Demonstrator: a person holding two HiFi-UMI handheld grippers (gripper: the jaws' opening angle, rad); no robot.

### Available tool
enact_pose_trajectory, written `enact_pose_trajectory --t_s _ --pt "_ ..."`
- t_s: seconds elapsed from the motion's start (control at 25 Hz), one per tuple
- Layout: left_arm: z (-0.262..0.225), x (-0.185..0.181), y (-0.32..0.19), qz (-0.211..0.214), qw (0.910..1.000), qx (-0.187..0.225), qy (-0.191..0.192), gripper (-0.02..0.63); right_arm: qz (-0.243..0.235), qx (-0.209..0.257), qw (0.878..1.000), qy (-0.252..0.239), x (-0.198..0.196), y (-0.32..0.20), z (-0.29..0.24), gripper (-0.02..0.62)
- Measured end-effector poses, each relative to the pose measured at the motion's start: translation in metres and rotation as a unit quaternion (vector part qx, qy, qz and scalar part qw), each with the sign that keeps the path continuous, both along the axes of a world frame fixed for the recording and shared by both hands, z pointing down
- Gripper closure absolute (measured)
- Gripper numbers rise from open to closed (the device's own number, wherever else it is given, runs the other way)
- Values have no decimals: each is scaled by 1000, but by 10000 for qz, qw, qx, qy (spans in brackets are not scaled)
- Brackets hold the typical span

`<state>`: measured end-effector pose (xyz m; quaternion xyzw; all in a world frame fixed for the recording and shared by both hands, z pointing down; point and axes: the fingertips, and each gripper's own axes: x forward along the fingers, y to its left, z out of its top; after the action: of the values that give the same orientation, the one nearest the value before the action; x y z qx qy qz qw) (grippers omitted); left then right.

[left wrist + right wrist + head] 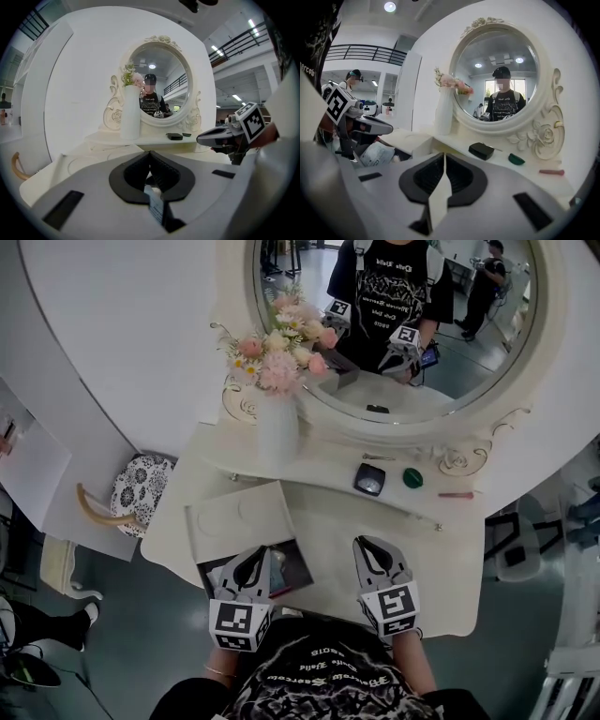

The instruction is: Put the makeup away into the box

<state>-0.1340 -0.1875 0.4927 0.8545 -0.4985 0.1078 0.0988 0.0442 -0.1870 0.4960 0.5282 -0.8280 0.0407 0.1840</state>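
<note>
Left gripper, jaws clenched together with nothing pinched, hovers at 7 o'clock over the open box. Right gripper, also clenched and empty, is at 5 o'clock. On the vanity shelf, from the right gripper's 12 to 2 o'clock, lie a black compact, a green case and a pink stick.

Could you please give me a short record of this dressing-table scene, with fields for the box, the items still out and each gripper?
surface: white dressing table with round mirror
box: open dark-lined box, front left of the table, a pale packet inside
items still out: black square compact, green oval case, pink stick, on the ledge below the mirror
left gripper: jaws together, nothing held, over the box
right gripper: jaws together, nothing held, over bare tabletop
other: white vase of pink flowers
</note>
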Motion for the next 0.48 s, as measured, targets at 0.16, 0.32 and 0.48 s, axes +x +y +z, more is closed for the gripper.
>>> enact_pose_trajectory --t_s 0.16,0.32,0.48 --pt "-1 5 -2 111 9999 23 14 591 147 -10 9999 -15 7 2 1 582" --pt "-1 9 -2 184 9998 15 16 591 224 1 9997 -86 11 2 2 585" --pt "-2 11 -2 301 9995 68 120 591 273 -16 9996 -95 13 1 3 586"
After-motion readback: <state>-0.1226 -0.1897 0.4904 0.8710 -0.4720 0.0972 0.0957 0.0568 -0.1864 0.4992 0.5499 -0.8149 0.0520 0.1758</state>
